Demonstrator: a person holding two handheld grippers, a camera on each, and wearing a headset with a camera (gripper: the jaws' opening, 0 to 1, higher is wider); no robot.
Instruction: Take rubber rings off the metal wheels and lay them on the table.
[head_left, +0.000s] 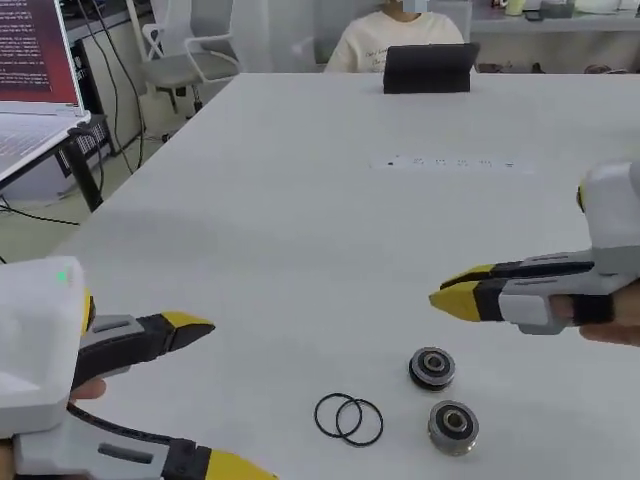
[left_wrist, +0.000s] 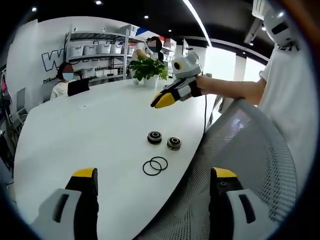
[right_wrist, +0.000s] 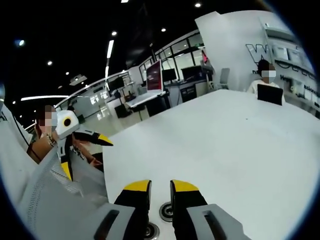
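White table, office shelves, left claw spread, right claw pressed together

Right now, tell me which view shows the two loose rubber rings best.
The head view: the rubber rings lie close, overlapping on the table, beside the wheels. The left gripper view shows them smaller and farther off. The right gripper view catches the wheels by the right claw.

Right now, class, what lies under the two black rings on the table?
The rings lie flat on the bare white table. They overlap, so one crosses over the other; which one is too small to tell.
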